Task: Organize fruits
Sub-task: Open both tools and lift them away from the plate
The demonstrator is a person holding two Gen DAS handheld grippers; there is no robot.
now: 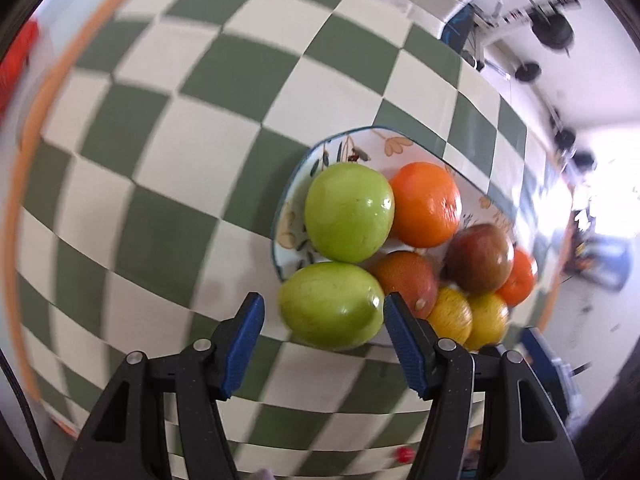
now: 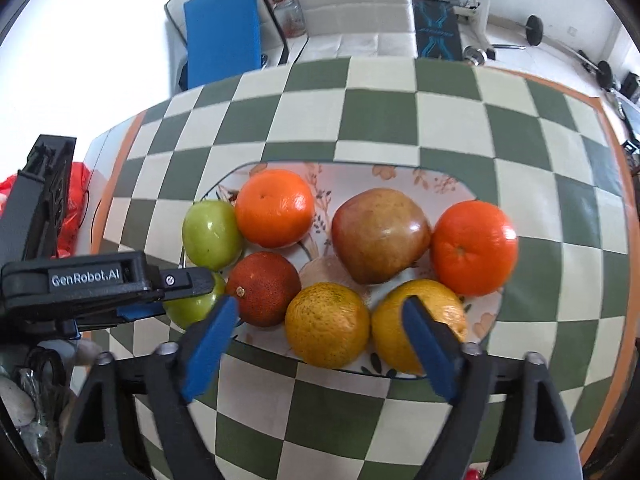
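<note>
Eight fruits are sitting together on the floral plate (image 2: 486, 322), which is resting on your green-and-cream checked tabletop (image 2: 380, 116). Two green apples are lying at the plate's left end: the far green apple (image 2: 210, 240) is touching an orange (image 2: 274, 208), and the near green apple (image 1: 330, 306) is hanging over the plate's edge. Your left tool (image 1: 324, 334) is straddling that near apple from above; its blue pads (image 1: 246, 340) are standing close on either side, but through the blur you cannot tell whether they are pressing on the skin or just clear of it. From the right wrist view, the same tool is showing as a black body reaching in from the left and covering most of that apple.

Your right tool (image 2: 320, 342) is hanging open, jaws spread wide, with nothing between its pads. It is hovering over the plate's near rim, above the two yellow citrus fruits: the left yellow citrus (image 2: 326, 324) and the right yellow citrus (image 2: 416, 322), which its right pad is partly hiding. Beside them are lying a dark red orange (image 2: 264, 288), a reddish-brown apple (image 2: 380, 234) and, at the right end, a second bright orange (image 2: 472, 248).
</note>
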